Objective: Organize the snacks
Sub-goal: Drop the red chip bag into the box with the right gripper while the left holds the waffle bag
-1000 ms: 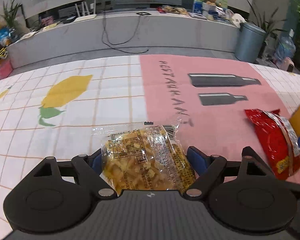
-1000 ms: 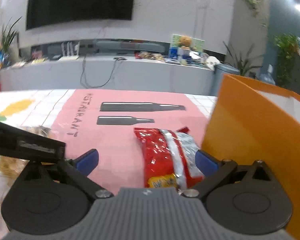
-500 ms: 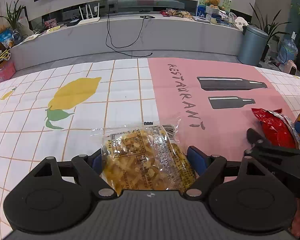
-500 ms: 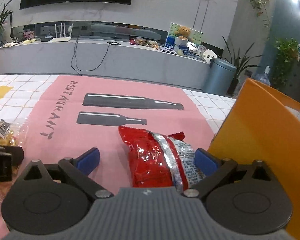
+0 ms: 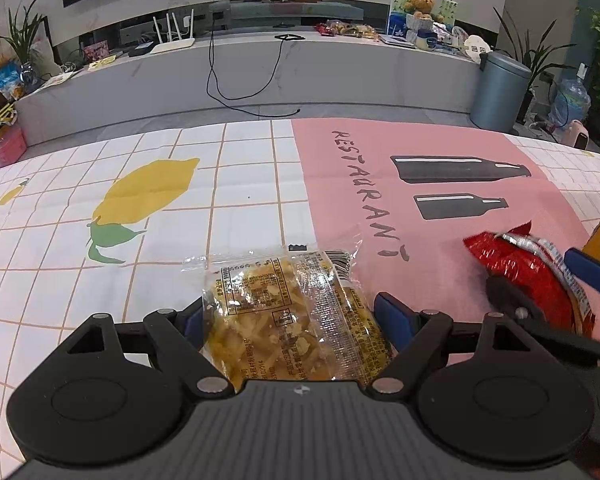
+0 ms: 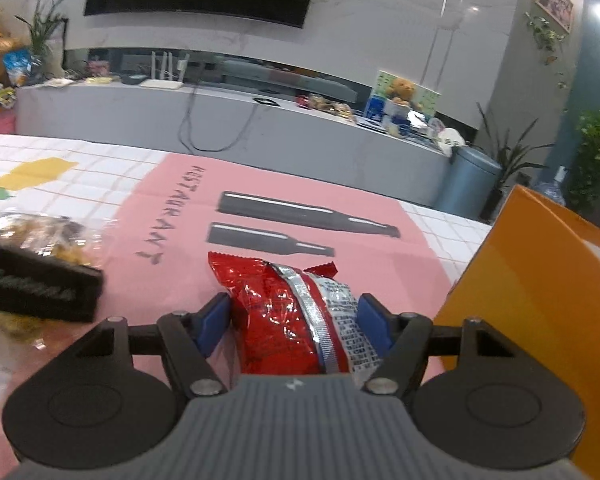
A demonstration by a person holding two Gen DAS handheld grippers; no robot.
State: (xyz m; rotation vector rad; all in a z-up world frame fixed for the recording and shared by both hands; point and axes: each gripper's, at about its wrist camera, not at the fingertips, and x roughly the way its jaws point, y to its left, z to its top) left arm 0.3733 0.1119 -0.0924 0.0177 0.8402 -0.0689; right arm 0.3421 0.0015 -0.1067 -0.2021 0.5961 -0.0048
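A clear packet of yellow snacks (image 5: 288, 312) lies on the tablecloth between the blue pads of my left gripper (image 5: 290, 318); the jaws stand wide at the packet's sides. A red foil snack packet (image 6: 296, 316) lies on the pink part of the cloth between the pads of my right gripper (image 6: 294, 326), whose jaws have closed in against its sides. The red packet (image 5: 528, 276) also shows at the right of the left wrist view, with the right gripper (image 5: 548, 280) around it. The yellow packet (image 6: 48, 236) shows at the left of the right wrist view.
An orange box (image 6: 540, 304) stands upright just right of the red packet. The tablecloth (image 5: 220, 200) has a lemon print and a pink panel with bottles. A grey TV bench (image 5: 260, 68) and a bin (image 5: 498, 90) stand beyond the table edge.
My right gripper has narrowed onto the red packet and its view has tilted and shifted. My left gripper stays around the yellow packet with little change.
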